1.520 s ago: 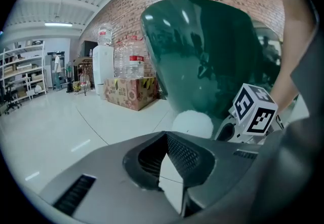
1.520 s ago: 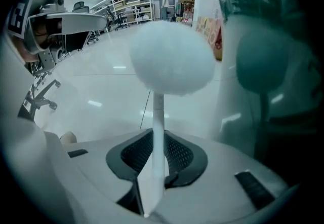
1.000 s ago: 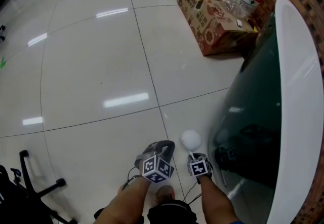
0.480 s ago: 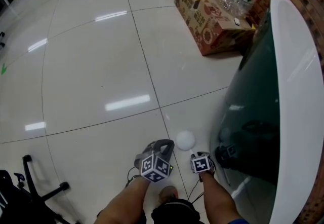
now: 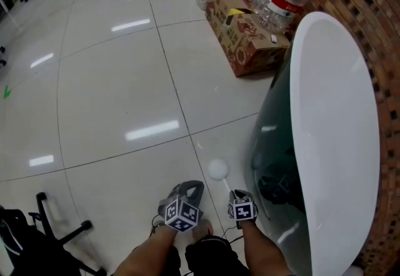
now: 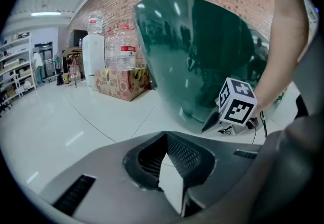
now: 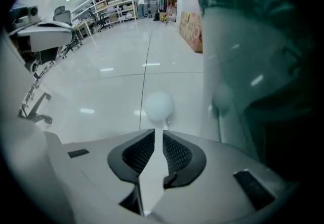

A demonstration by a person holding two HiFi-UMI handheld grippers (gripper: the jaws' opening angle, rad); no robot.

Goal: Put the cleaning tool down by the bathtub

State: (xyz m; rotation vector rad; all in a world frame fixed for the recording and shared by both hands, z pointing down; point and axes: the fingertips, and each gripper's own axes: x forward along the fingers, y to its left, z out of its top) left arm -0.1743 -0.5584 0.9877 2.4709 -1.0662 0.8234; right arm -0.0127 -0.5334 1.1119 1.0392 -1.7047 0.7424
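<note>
The cleaning tool (image 5: 217,169) is low beside the bathtub (image 5: 331,118), its white head seemingly resting on the floor (image 5: 112,93), but the right gripper (image 5: 236,196) clamps its handle, so only letting go is left; the left gripper (image 5: 187,189) is closed, empty

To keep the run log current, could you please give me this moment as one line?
right claw: shut on tool stem | tool: ball end low beside tub | left claw: shut, empty | touchdown: unclear

Bathtub (image 5: 331,131) dark green outside, white inside; cleaning tool (image 5: 217,169) white head.
</note>
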